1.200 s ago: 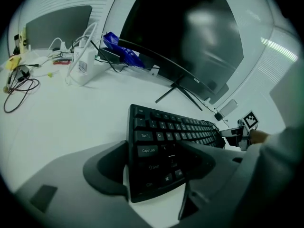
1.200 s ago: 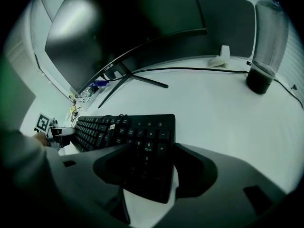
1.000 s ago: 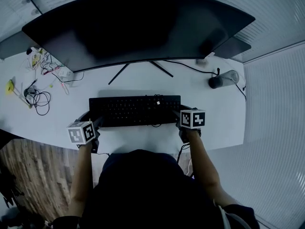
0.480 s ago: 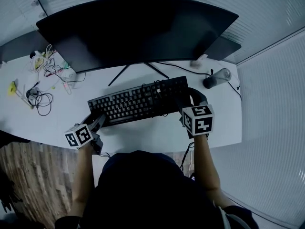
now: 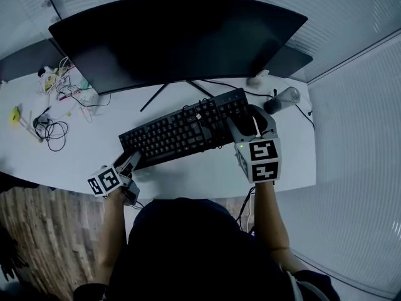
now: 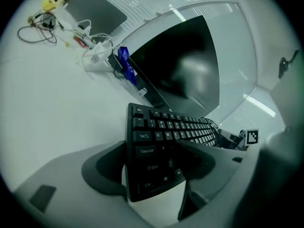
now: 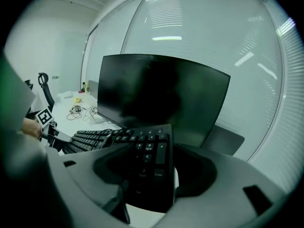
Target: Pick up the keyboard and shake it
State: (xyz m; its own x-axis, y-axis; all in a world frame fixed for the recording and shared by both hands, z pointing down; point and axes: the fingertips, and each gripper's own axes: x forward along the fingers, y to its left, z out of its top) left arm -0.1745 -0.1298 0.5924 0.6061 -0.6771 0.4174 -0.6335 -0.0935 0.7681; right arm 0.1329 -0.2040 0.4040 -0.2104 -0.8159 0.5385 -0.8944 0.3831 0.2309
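A black keyboard [image 5: 188, 130] hangs tilted over the white desk [image 5: 188, 171], its right end raised toward the monitor. My left gripper [image 5: 133, 162] is shut on the keyboard's left end [image 6: 152, 156], near the Caps Lock and Shift keys. My right gripper [image 5: 250, 125] is shut on the right end, over the number pad [image 7: 151, 167]. The keyboard's cable [image 5: 194, 108] lies looped across its top.
A wide curved black monitor [image 5: 182, 36] on a splayed stand [image 5: 178, 91] fills the back of the desk. A dark cylinder [image 5: 280, 99] lies at the right rear. Tangled cables and small items [image 5: 53, 105] sit at the left. Window blinds [image 5: 351, 137] run along the right.
The keyboard has gone from flat on the desk to lifted and slanted. Its right end rose and swung toward the monitor with my right gripper, while the left end stayed low.
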